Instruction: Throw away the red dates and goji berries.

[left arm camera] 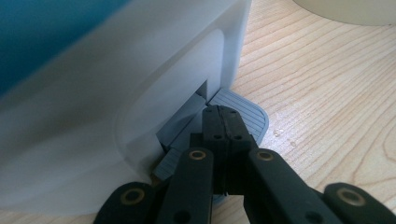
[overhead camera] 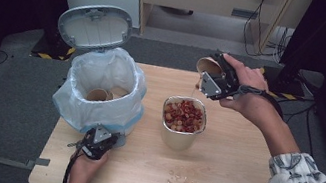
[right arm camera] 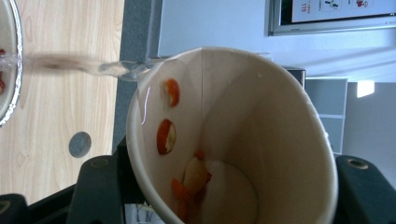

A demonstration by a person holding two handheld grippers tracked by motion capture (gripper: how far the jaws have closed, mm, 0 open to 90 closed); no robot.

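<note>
Cup (right arm camera: 243, 140): we held it tipped in the right gripper (overhead camera: 214, 77), mouth just above-behind the tin (overhead camera: 180, 138).
Left gripper (left arm camera: 224, 126): jaws closed, pressing the bin's pedal (left arm camera: 243, 109).

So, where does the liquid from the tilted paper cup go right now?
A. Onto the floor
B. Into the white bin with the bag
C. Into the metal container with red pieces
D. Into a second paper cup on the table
C: the right tongs tip the paper cup sideways, and a thin stream runs from its rim down toward the metal container of red pieces just below it.
</note>
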